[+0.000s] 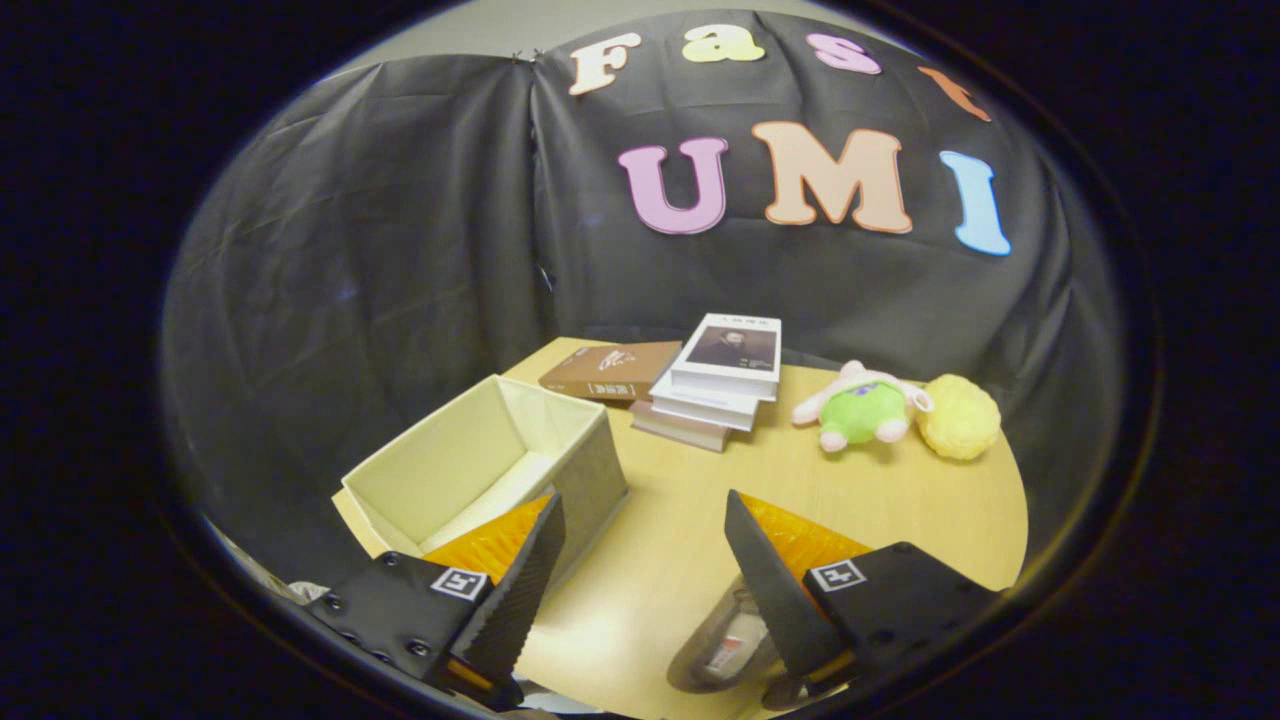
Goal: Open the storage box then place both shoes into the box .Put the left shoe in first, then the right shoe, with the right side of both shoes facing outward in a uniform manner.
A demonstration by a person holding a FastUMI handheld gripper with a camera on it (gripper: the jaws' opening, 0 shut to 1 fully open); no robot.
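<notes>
**Box open, empty; no shoe gripped yet**

Storage box [490, 455] sits at the left edge of the counter [700, 540], just ahead of the left finger. No lid on it; interior visible and bare as far as can be seen. Judgement: the opening step is done and the shoe-loading step is in hand.

Gripper [645, 560]: jaws wide apart, nothing between them but bare counter.

A shoe [728, 640] lies at the near edge of the counter, low beside the right finger, which covers much of it. Only a greyish upper and a pale insole patch show. Cannot tell whether it is the left or the right shoe, nor which way its toe points.

Clutter at the far edge: a brown book [610, 370], a stack of books [715, 385], a green plush toy [862, 408] and a yellow fuzzy ball [960, 417] touching it. All well apart from the box.

Next move, as judged: identify the left shoe, bring the jaws down over it, close, carry it to the box, right side facing outward.

Hidden: the near end of the box floor, behind the left finger.
</notes>
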